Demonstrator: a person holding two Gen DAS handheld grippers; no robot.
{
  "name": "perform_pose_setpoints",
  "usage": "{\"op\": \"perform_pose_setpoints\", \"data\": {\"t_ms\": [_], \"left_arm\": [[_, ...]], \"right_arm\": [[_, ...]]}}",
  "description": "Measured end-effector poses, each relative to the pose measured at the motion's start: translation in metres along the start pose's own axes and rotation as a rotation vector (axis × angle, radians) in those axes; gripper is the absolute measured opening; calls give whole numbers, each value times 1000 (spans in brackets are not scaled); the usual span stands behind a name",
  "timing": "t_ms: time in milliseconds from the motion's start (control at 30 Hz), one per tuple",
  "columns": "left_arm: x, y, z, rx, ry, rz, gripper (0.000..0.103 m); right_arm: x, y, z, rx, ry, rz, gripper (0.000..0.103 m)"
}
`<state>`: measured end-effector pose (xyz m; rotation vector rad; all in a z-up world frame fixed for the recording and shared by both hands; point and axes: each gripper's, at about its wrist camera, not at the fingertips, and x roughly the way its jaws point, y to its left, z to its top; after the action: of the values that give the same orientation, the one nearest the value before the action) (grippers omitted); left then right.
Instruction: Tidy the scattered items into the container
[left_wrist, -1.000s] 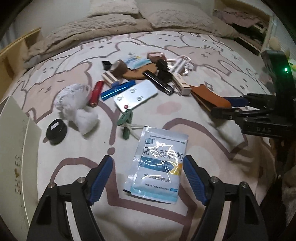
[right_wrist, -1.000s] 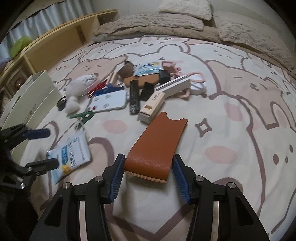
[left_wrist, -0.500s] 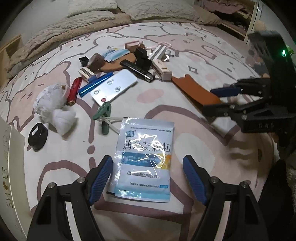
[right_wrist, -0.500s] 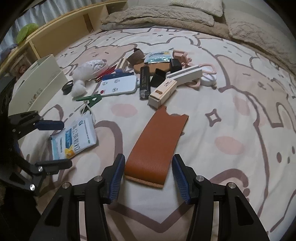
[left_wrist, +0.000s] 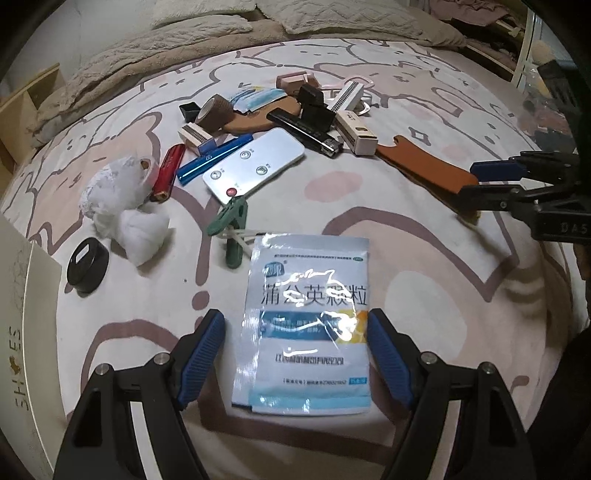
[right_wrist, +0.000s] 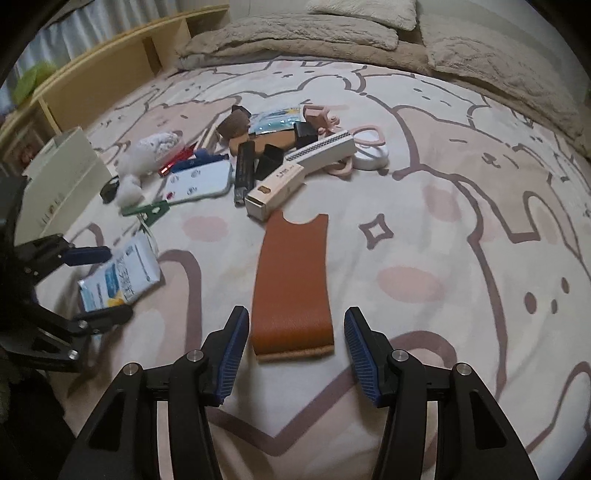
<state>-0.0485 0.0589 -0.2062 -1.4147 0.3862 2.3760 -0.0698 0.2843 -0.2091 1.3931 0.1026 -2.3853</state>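
Clutter (left_wrist: 258, 140) sprawls across the bedspread (right_wrist: 461, 192), the box (left_wrist: 26, 332) at far left; left gripper (left_wrist: 295, 354), jaws just widened, straddles a flat sachet (left_wrist: 306, 321) — right gripper (right_wrist: 295, 350), open, straddles a leather sleeve (right_wrist: 291, 288). Both lie flat — pads may slide over them or pinch fabric.

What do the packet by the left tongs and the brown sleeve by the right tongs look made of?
Packet: glossy plastic or foil film, judging by its bright crinkled glare. Brown sleeve: leather or imitation, matte and finely grained, with a paler raw edge.
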Motion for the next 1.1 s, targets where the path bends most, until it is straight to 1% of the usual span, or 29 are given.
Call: {"op": "perform_pose_setpoints", "data": {"t_ms": [33, 67, 167, 300, 333, 367, 400, 433, 467, 500, 567, 600, 633, 667, 733, 867, 1000, 1100], "left_arm": [[2, 0, 1, -1, -4, 7, 85], [3, 0, 2, -2, -6, 9, 86], [7, 4, 4, -29, -1, -14, 86], [10, 10, 4, -80, 3, -44, 88], [10, 11, 3, -88, 1, -46, 89], [11, 11, 3, -96, -2, -46, 90], [12, 10, 2, -102, -4, -45, 95], [13, 10, 1, -108, -5, -43, 101], [15, 10, 1, -113, -3, -43, 103], [16, 10, 0, -115, -3, -41, 103], [17, 9, -1, -114, -6, -35, 103], [17, 8, -1, -116, -7, -34, 103], [17, 9, -1, -119, -7, -34, 103], [17, 9, -1, -123, -6, -36, 103], [19, 10, -1, -132, 4, -40, 103], [20, 14, 0, -151, 40, -50, 103], [19, 13, -1, -140, 44, -47, 103], [17, 12, -2, -137, 33, -38, 103]], "right_arm": [[1, 2, 1, -3, 0, -1, 54], [4, 3, 3, -10, 1, -3, 54], [12, 10, 6, -35, 13, -2, 54], [21, 18, 9, -65, 24, -22, 54], [23, 19, 10, -68, 24, -24, 56], [24, 20, 11, -68, 23, -22, 62], [25, 20, 11, -67, 21, -18, 66], [27, 21, 12, -67, 21, -16, 73], [29, 22, 12, -70, 23, -20, 77], [31, 23, 12, -75, 24, -30, 78], [34, 23, 12, -80, 19, -45, 85], [34, 23, 12, -77, 16, -51, 87], [35, 21, 12, -65, 13, -52, 90], [36, 19, 11, -55, 8, -49, 96], [40, 17, 9, -38, 4, -33, 103], [40, 18, 5, -37, -15, -39, 103], [40, 16, 3, -29, -30, -30, 103], [38, 15, 2, -22, -49, -17, 103]]}}
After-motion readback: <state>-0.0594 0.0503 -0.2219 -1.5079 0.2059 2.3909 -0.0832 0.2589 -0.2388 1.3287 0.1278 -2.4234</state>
